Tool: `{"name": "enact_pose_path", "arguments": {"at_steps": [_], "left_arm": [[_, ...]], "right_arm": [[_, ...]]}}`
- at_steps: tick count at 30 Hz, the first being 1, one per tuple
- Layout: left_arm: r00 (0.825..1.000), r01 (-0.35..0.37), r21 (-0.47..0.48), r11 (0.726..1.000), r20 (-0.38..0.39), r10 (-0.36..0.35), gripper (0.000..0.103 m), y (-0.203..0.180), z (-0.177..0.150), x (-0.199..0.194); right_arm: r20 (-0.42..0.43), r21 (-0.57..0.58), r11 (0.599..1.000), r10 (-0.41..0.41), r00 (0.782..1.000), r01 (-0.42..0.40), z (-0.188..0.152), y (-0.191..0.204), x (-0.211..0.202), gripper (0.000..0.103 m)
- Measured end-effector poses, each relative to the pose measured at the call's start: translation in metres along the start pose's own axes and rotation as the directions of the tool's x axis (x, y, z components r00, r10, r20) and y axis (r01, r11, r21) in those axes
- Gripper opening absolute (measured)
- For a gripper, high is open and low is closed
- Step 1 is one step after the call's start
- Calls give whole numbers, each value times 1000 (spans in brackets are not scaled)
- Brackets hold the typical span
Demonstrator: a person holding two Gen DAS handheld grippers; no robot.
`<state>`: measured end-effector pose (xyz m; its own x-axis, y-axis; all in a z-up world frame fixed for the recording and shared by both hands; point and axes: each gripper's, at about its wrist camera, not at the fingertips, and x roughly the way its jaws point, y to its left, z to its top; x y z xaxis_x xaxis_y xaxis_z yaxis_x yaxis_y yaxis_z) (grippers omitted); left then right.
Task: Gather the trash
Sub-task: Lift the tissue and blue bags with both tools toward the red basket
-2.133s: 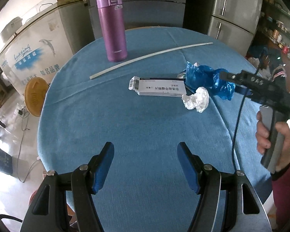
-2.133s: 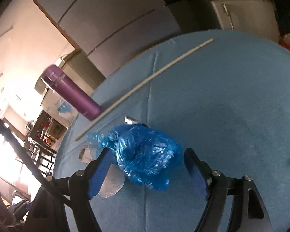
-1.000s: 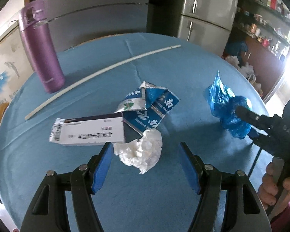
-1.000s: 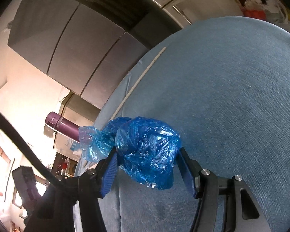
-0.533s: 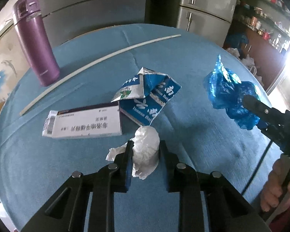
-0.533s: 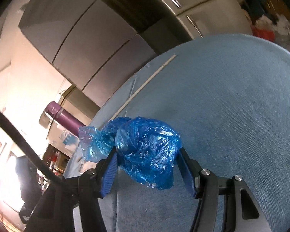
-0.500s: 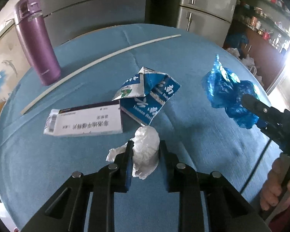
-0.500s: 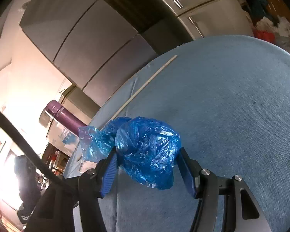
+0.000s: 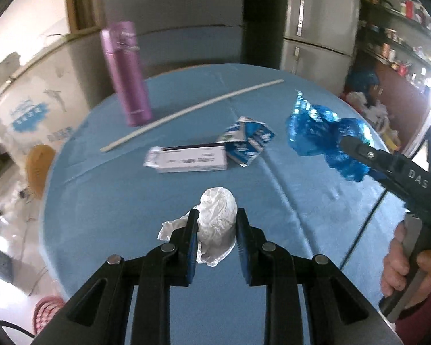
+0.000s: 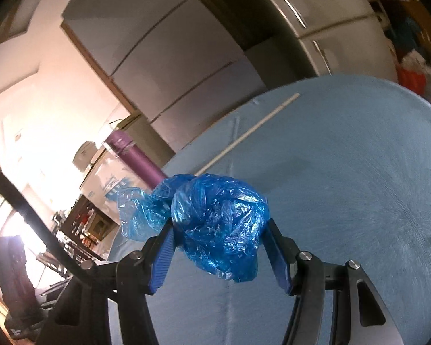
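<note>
My left gripper [image 9: 214,218] is shut on a crumpled white tissue [image 9: 217,217], which hangs above the blue tablecloth [image 9: 115,201]. My right gripper [image 10: 219,227] is shut on a crumpled blue plastic bag [image 10: 218,224] and carries it in the air over the table; in the left wrist view that blue plastic bag [image 9: 321,135] and the right gripper's black finger [image 9: 367,155] show at the right, with a hand [image 9: 408,267] on the handle. On the cloth lie a white medicine box [image 9: 189,159] and a torn blue-and-white carton [image 9: 248,141].
A purple flask [image 9: 128,73] stands upright at the table's far left, with a long white stick [image 9: 192,110] lying across the cloth behind the box. Grey refrigerators [image 9: 316,28] stand behind the table. Cluttered shelves [image 9: 399,37] are at the right.
My left gripper closed on the white tissue and lifted it off the cloth, drawing back from the box and carton. The right gripper rose with the blue bag still held.
</note>
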<state>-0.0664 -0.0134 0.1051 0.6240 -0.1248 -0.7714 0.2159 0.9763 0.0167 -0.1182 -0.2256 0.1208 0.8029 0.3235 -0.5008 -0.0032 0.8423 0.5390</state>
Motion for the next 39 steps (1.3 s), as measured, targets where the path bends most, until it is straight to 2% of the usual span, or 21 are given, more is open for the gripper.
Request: {"name": "enact_pose_path", "arguments": {"at_steps": [5,14,28,39], "left_arm": [[998,-59,-23,998,18,59,26,13,-13,-30],[979,-158,-2,987,128,157,26,10,-29,-89],[944,-228,-9,974,243,223,26,8,-45,-151],[921,-262,-39,964,290,262,26,21,-55,-176]], "right_arm": [[9,-44,999,2,1000,-2,-8,23,-20,63],[55,-95,995,24,998,-19,-9,59,-62,63],[98,-159,987,53,994,-37,-23,100,-108,63],[101,-193,979,84,991,-63,-24,121,-114,63]]}}
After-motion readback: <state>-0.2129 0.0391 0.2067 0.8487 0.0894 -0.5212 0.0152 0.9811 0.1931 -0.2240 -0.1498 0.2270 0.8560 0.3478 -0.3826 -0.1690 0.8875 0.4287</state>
